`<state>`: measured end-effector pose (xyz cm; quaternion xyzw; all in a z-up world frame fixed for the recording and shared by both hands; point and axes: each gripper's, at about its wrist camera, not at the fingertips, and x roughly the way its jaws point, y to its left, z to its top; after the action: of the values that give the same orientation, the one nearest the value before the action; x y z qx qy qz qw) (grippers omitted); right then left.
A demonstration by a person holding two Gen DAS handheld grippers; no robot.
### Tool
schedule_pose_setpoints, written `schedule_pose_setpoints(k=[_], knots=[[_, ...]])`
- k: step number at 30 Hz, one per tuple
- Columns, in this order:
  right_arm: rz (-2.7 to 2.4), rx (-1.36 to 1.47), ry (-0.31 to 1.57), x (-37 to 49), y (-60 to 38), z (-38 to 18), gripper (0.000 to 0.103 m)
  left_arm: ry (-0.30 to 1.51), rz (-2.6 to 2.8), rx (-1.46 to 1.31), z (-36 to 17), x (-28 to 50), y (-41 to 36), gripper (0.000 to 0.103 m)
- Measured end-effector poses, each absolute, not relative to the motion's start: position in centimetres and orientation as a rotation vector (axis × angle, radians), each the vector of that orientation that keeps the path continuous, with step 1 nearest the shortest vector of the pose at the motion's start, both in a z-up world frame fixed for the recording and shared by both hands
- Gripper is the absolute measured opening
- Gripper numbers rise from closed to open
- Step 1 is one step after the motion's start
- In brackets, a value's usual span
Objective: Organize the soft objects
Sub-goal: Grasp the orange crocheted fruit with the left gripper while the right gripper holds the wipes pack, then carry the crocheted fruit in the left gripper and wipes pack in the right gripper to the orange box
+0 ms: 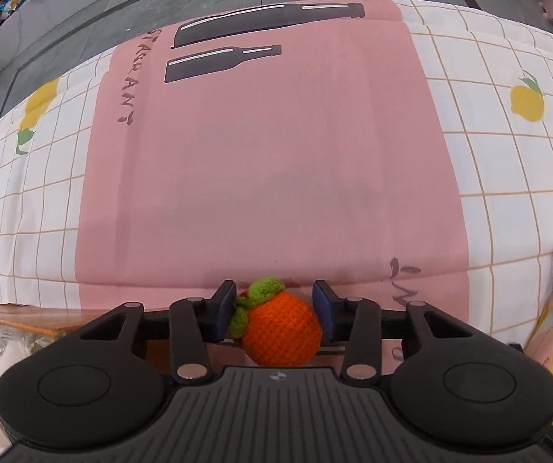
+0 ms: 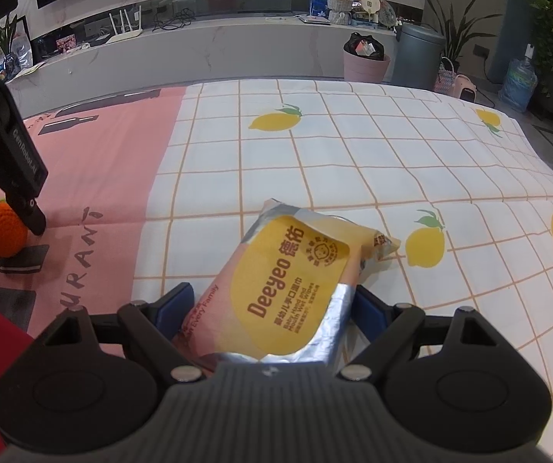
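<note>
Closing on the crochet orange [image 1: 282,332]: left wrist view has the left hand-held gripper [image 1: 275,310] pointing almost straight down, blue pads bracketing the orange. The 3 o'clock pad looks to be touching it; the 9 o'clock pad meets only the green leaves, so no firm squeeze yet by my read. The orange sits on the pink panel of the table cloth [image 1: 268,162], at 6 o'clock in frame. To do it well: centre the pads on the orange's body, not the leaf, and squeeze gently since yarn compresses.

Right wrist view: the right hand-held gripper [image 2: 272,308] straddles the wet-wipes pack [image 2: 288,285], which is tilted; pads at both flanks, whether they press I cannot tell. Only this view shows the orange touching the cloth, at 9 o'clock, and the room at 12. Only the left view shows pad contact on the orange.
</note>
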<state>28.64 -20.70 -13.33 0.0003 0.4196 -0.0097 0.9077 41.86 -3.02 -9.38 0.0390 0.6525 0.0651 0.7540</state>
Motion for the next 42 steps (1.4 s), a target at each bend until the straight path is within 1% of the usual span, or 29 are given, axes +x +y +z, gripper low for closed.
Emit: schedule_pose_setpoints(k=[1,3,4,7,12,16,19,22,26,31,34,38,42], knots=[[-0.047,0.017,0.856,28.6,-20.9,-13.2,0.073,1.417,0.134,0.034,-8.9,41.9,-2.8,0.049],[-0.064,0.02,0.868,28.5,-21.2,-12.9,0.069,1.397,0.119,-0.032,-7.6,42.0,-2.6,0.049],[-0.061,0.01,0.872,28.5,-21.3,-12.8,0.066,1.377,0.117,-0.039,-6.8,41.9,-2.8,0.049],[-0.056,0.037,0.884,28.5,-21.9,-12.4,0.062,1.312,0.078,-0.041,-3.8,41.3,-3.8,0.049],[-0.046,0.109,0.9,28.4,-23.3,-12.0,0.059,1.182,-0.038,-0.146,0.8,37.4,-5.7,0.049],[-0.054,0.142,0.905,27.5,-24.3,-11.5,0.057,1.074,-0.112,-0.157,3.9,32.9,-6.9,0.049],[-0.042,0.183,0.88,26.2,-25.4,-10.2,0.057,1.022,-0.162,-0.212,5.7,30.1,-7.1,0.049],[-0.053,0.197,0.85,24.4,-26.3,-8.8,0.056,0.988,-0.195,-0.205,7.0,27.4,-8.0,0.049],[-0.071,0.226,0.853,21.9,-27.7,-7.5,0.056,0.942,-0.252,-0.192,7.7,23.9,-8.8,0.049],[-0.055,0.192,0.81,19.3,-27.7,-5.5,0.056,0.884,-0.312,-0.16,7.1,18.7,-8.7,0.049],[-0.017,0.177,0.789,17.0,-27.0,-4.7,0.056,0.823,-0.313,-0.098,6.2,14.8,-8.2,0.049],[0.01,0.182,0.806,13.0,-25.8,-5.0,0.056,0.717,-0.327,-0.06,4.7,9.8,-7.0,0.049],[-0.009,0.148,0.794,8.8,-23.8,-5.3,0.056,0.703,-0.31,-0.028,2.3,6.6,-6.0,0.049]])
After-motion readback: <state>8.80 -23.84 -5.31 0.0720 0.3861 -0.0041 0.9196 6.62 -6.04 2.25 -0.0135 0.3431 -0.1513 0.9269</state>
